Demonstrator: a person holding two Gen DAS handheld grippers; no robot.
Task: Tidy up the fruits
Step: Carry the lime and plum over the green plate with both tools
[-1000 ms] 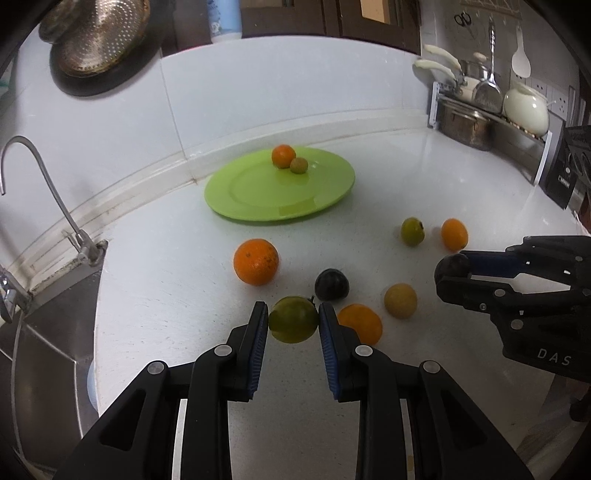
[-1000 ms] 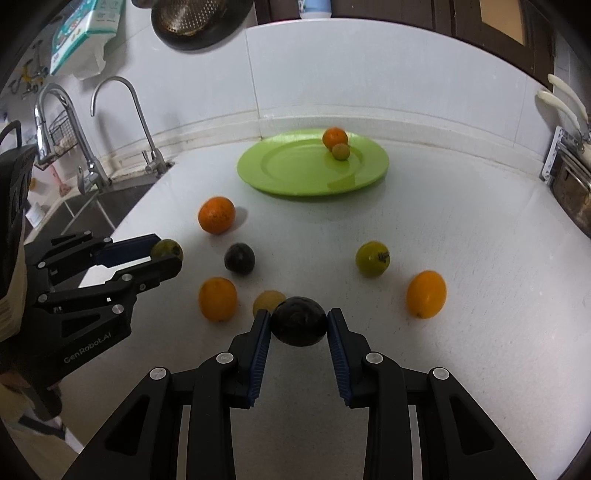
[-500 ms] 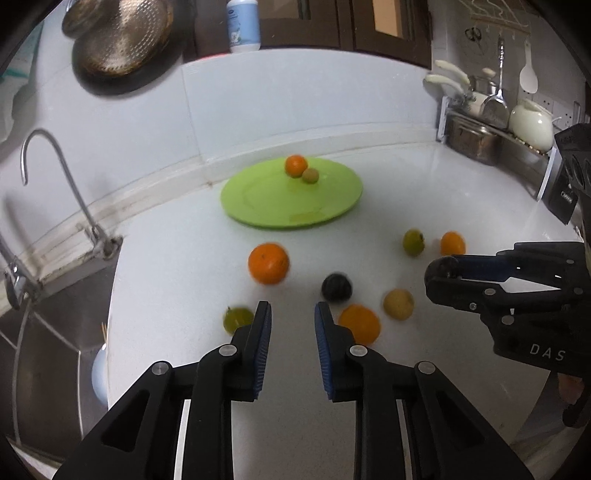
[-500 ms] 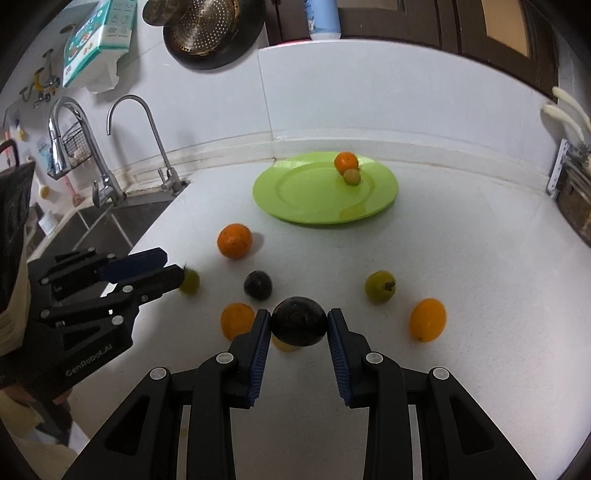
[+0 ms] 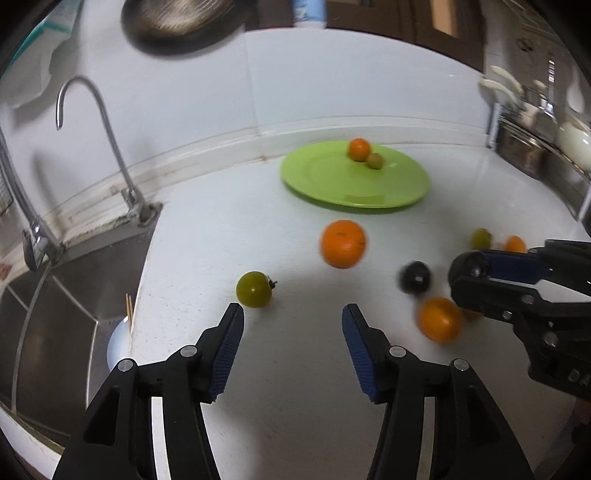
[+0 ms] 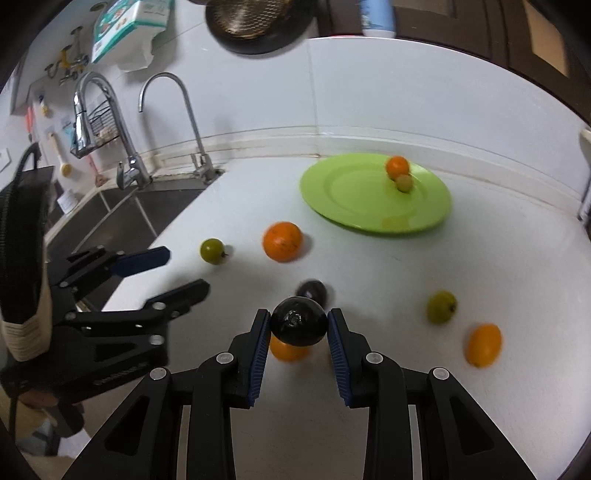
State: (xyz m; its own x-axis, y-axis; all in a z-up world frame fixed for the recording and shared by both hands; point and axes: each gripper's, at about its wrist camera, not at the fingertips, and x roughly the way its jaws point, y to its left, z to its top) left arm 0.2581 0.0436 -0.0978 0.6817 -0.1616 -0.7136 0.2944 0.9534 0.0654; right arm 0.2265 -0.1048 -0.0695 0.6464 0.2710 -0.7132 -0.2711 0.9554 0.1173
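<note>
The counter [image 6: 480, 280] holds six loose fruits; the plate [image 6: 354, 199] two. Left gripper [image 5: 291, 317] is opening, empty; right gripper [image 6: 298, 325] clamps one dark fruit [image 6: 298, 320].

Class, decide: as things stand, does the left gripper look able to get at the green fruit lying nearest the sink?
Probably yes: the left gripper is opening, empty, and the green fruit lies unobstructed just beyond its left fingertip.

No legible text in either view. Print on box [image 6: 123, 31] above sink and moulded lettering on left gripper [image 6: 186, 271] body too blurred.
</note>
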